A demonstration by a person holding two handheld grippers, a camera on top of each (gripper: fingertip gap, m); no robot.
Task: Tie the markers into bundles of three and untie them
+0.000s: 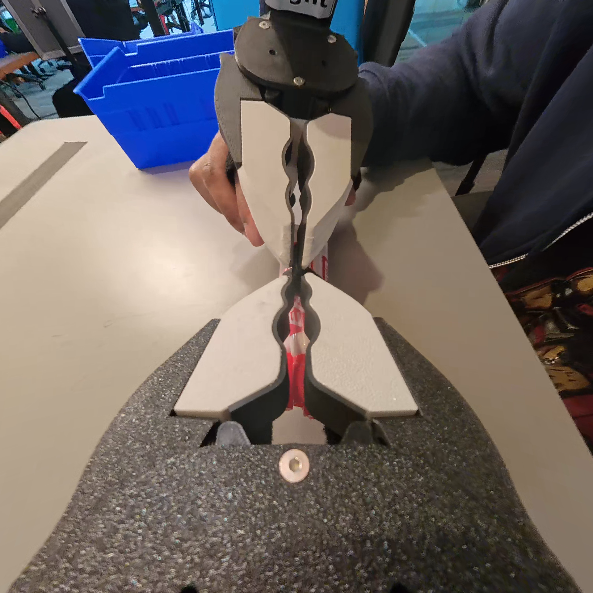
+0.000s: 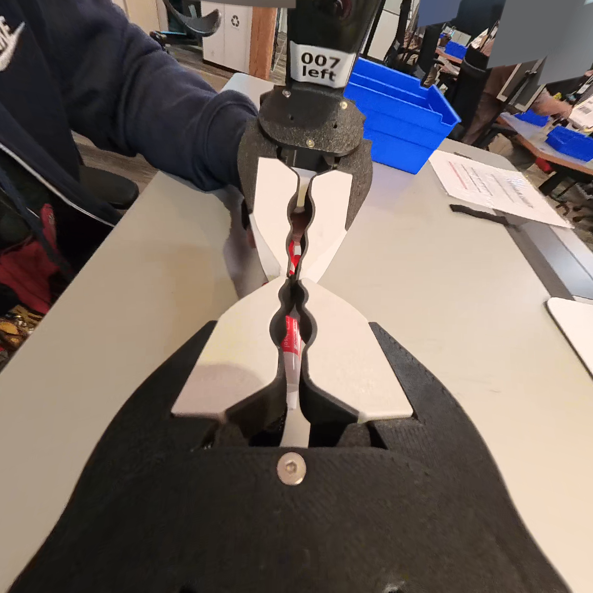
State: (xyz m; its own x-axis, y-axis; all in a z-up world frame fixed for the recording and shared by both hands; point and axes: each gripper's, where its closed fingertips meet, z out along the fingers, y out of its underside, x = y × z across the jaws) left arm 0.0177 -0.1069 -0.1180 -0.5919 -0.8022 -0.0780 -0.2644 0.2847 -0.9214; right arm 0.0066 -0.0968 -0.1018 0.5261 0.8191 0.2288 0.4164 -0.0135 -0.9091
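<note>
Red-and-white markers [image 1: 296, 353] lie on the grey table [image 1: 112, 256] right under both grippers, seen through the finger gaps; they also show in the right wrist view [image 2: 290, 343]. My left gripper [image 1: 296, 279] and my right gripper [image 1: 299, 258] meet tip to tip just above them. A thin black tie [image 1: 301, 237] runs up between the right gripper's fingers and down into the left gripper's fingertips. Both grippers are shut on this tie. In the right wrist view, my right gripper [image 2: 293, 285] faces the left gripper [image 2: 294, 275]. How the tie wraps the markers is hidden.
A blue bin [image 1: 154, 106] stands at the table's far edge, also in the right wrist view [image 2: 401, 122]. A printed sheet [image 2: 494, 189], a loose black strap [image 2: 478, 213] and a white board [image 2: 574, 330] lie on the table. The person's sleeves and hands hold both grippers. The tips of both grippers are at nearly the same place.
</note>
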